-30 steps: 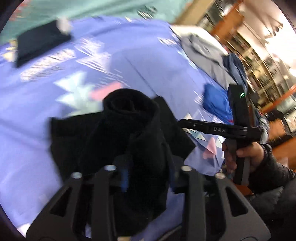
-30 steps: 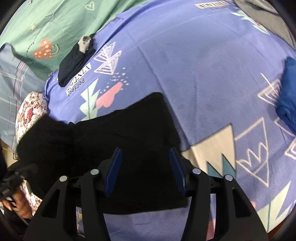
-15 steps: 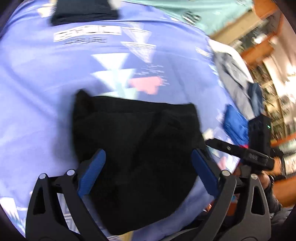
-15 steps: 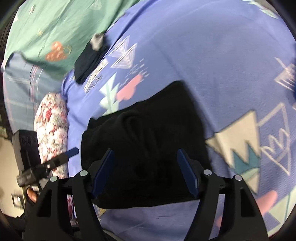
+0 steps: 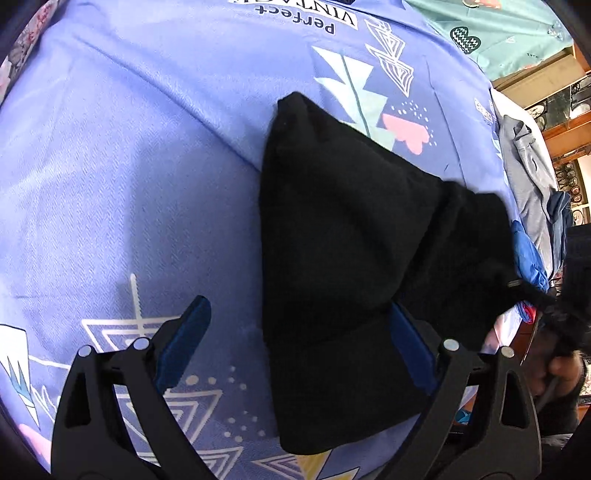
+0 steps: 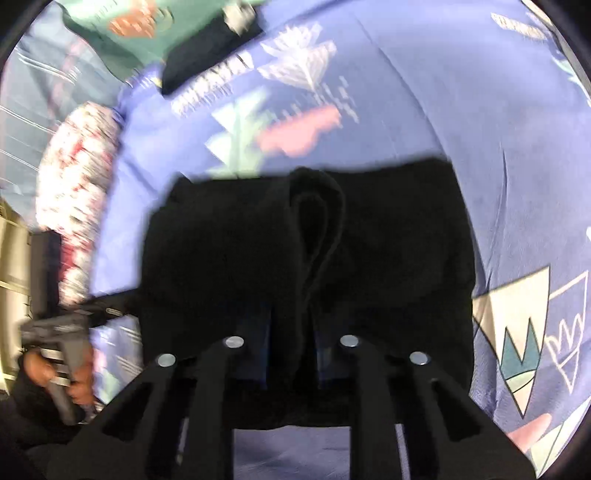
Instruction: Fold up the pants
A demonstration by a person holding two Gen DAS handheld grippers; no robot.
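The black pants lie folded on the purple patterned bedsheet. My left gripper hangs over their near edge, jaws wide open. The cloth lies against the right blue pad; the left pad is over bare sheet. In the right wrist view my right gripper is closing on a raised fold of the pants, and the ridge is pinched between its pads. The left wrist view shows that corner of the pants pulled up toward the right hand.
Another dark folded garment lies at the far end of the sheet by a green cover. A floral pillow borders one side. Grey clothes and blue clothes pile at the other edge.
My left gripper let go of the bunched pants, opened wide and sank toward the sheet. The right gripper went from open over the flat cloth to pinching a fold.
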